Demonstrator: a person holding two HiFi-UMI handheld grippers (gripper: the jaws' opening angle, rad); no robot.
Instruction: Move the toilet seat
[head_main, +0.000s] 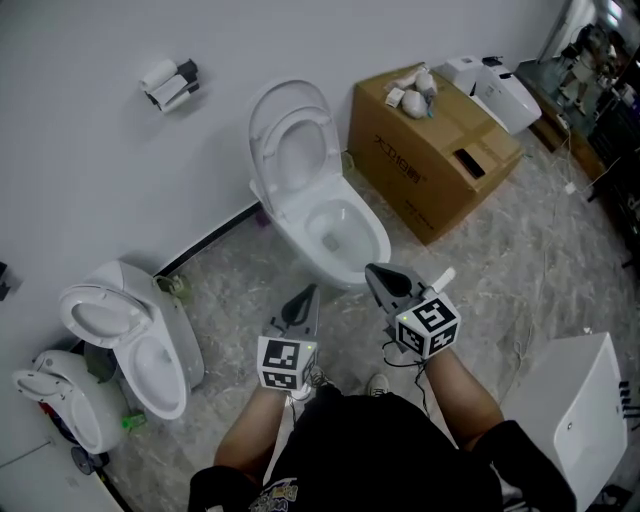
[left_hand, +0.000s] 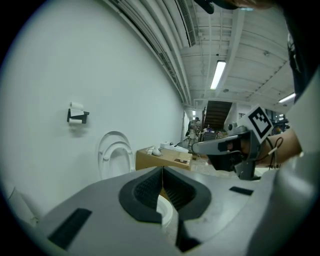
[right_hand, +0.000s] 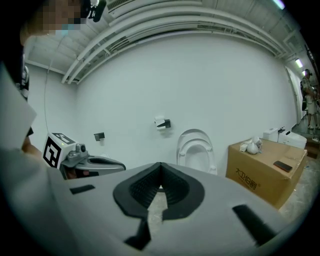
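Note:
A white toilet stands against the wall, its seat and lid raised upright; the upright seat also shows in the left gripper view and the right gripper view. My left gripper is shut and empty, just short of the bowl's front rim. My right gripper is also shut with nothing in it, and hovers at the bowl's front right. In each gripper's own view, left and right, the jaws meet with no gap. Neither touches the toilet.
A cardboard box with small items on top stands right of the toilet. A second toilet with its lid up sits at the left. A paper holder hangs on the wall. A white cabinet is at the lower right.

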